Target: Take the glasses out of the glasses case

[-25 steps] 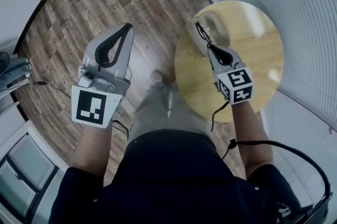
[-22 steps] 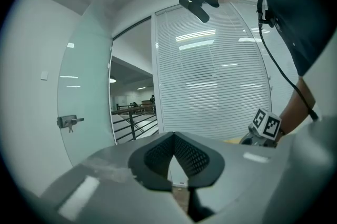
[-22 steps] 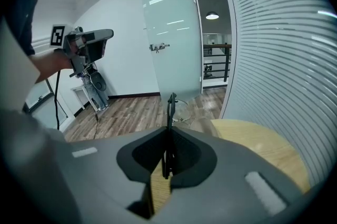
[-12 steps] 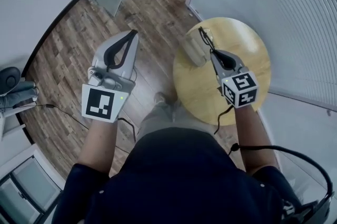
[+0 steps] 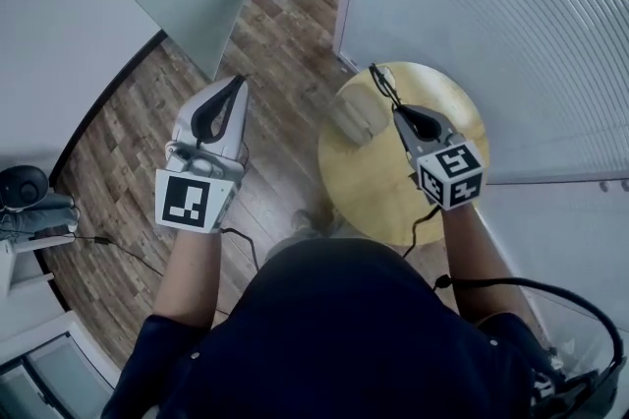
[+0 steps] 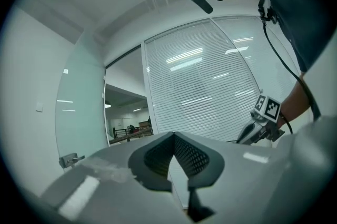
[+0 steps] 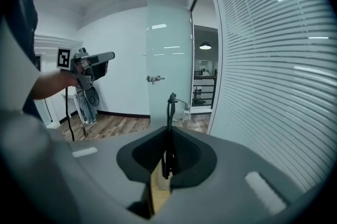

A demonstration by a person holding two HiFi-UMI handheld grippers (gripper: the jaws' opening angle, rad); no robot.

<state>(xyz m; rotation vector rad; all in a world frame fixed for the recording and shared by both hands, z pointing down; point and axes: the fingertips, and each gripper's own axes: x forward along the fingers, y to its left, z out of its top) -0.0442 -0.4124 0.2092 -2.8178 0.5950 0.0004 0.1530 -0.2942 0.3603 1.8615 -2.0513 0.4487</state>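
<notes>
**Black frame pinched in the right tool, case on the bench**

Black and thin, the glasses (image 5: 379,83) stand between the pressed-together jaws of the right tool (image 5: 397,109), gripped at the frame so that the rest sticks out past the tips. The right gripper view shows them upright and edge-on. Holding the frame and not a lens seems sensible, because it keeps the glass clean. Just beside the tips, the pale glasses case (image 5: 356,114) lies on the round wooden bench (image 5: 462,102), near its left edge; it looks open, though blur hides the details. The glasses seem apart from it, so I judge the taking-out as nearly done. The left tool (image 5: 237,83) is closed on nothing and hangs aside over the wooden floor (image 5: 285,24), out of the way.
</notes>
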